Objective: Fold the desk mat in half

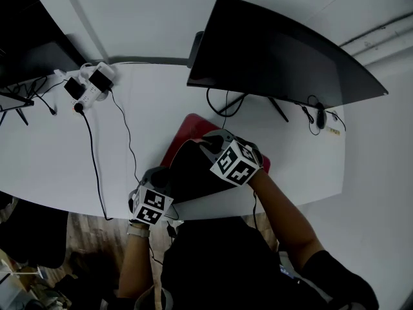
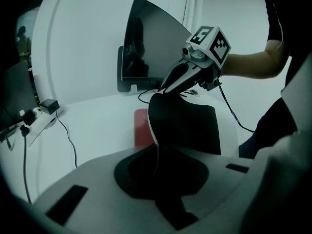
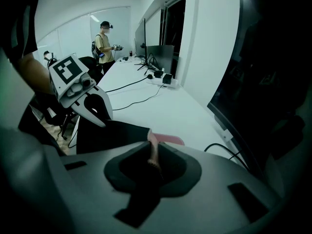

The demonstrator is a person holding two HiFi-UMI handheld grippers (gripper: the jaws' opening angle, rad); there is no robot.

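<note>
On a white desk (image 1: 58,160), in front of a dark monitor (image 1: 271,50), a mat (image 1: 193,170), red on the top face and black underneath. Partly lifted off the desk and curled over, the black underside turned up, only a red strip lying flat toward the monitor. In the left gripper (image 1: 166,176), jaws drawn narrow and pinching the thin edge of the mat, at the near side close to the front edge of the desk. In the right gripper (image 1: 208,142), jaws narrow too, clamped on another part of the mat's edge (the pale red face visible between them in the right gripper view), farther toward the monitor than the left. Both grippers tilted downward and near each other, with the raised black sheet stretched between them. At the left of the desk, a white power strip (image 1: 87,86) with plugs, and a black cable (image 1: 93,160) going from it over the front edge. Under the monitor, more cables (image 1: 226,105). Far off in the right gripper view, a standing person (image 3: 104,43).
</note>
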